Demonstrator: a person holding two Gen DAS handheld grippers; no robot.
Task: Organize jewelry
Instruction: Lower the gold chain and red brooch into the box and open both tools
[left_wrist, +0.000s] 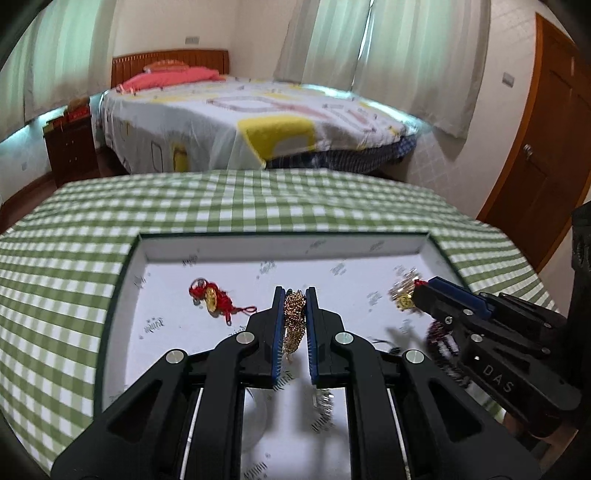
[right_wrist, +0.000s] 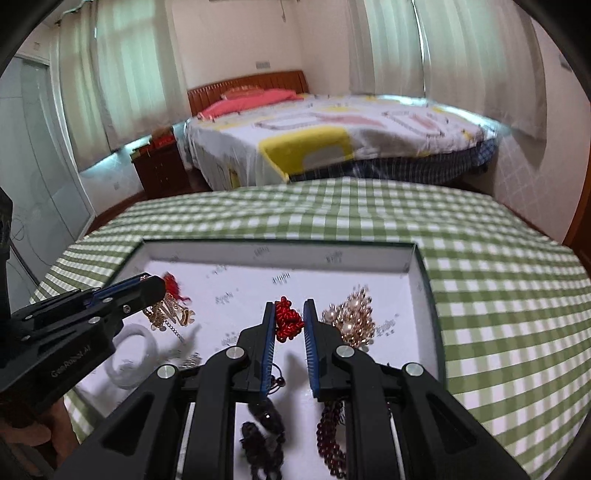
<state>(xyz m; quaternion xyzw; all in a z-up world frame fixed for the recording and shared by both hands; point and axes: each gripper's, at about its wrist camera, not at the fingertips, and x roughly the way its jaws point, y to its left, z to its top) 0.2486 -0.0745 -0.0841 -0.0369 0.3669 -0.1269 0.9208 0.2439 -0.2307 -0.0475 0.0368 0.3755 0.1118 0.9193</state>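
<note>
Our left claw (left_wrist: 294, 295) is clenched on a bunched gold chain (left_wrist: 293, 317), and our right claw (right_wrist: 289, 308) grips a knotted red cord ornament (right_wrist: 288, 323), both hanging over the shallow white tray (left_wrist: 258, 247). Beside the right claw lies a pearl-and-gold brooch cluster (right_wrist: 351, 317); further left we see a red-cord gold coin charm (left_wrist: 212, 301). The tray sits on the green-and-white checked bench (left_wrist: 240, 199), and beyond stands a bed with a patterned quilt (left_wrist: 240, 114).

both wrist views look down, sharing tray (left_wrist: 436, 247)
</note>
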